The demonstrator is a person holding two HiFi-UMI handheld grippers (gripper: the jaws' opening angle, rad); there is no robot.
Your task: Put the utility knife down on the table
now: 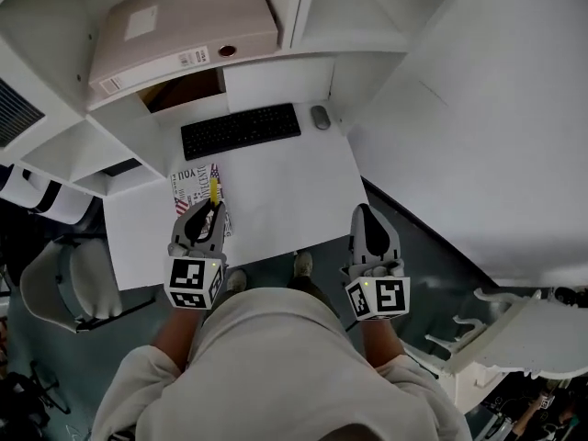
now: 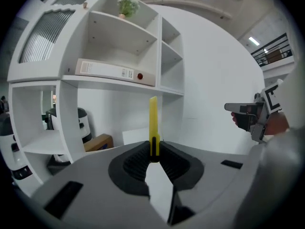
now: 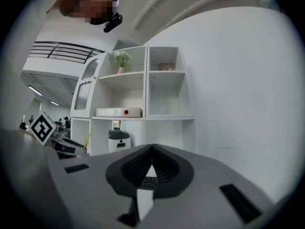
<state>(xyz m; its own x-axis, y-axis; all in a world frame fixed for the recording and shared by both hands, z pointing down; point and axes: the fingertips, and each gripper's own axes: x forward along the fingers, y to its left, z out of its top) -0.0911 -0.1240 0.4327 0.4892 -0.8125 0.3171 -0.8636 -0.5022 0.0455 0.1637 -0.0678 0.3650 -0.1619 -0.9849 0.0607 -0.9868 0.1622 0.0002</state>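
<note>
Utility knife (image 2: 153,123), slim, yellow and plastic, is sitting clamped between the dark ribbed pads of the left gripper (image 2: 154,151), with its long end sticking out past the jaw tips and pointing toward the white shelf unit (image 2: 119,46). In the head view the knife (image 1: 213,189) is showing as a short yellow strip in front of the left gripper (image 1: 209,208), over a printed booklet with red and blue lettering (image 1: 193,184) that is lying on the near left part of the white rectangular table (image 1: 276,191). The knife's free end is pointing into open air, so it is not lying on the tabletop.

The right gripper (image 1: 361,211) is hanging at the near right edge of the table, well apart from the left one. Its own view is showing the right gripper (image 3: 151,149) with its jaws drawn together at the tips and gripping nothing.

A black keyboard (image 1: 241,130) is lying along the far side of the table, with a small grey mouse (image 1: 320,117) just beside its right end. A pale ring binder with a red spine hole (image 1: 184,26) is lying flat on a shelf above them. A small green potted plant (image 2: 127,5) is standing in an upper compartment. A white chair (image 1: 64,283) is standing to the left of the table.
</note>
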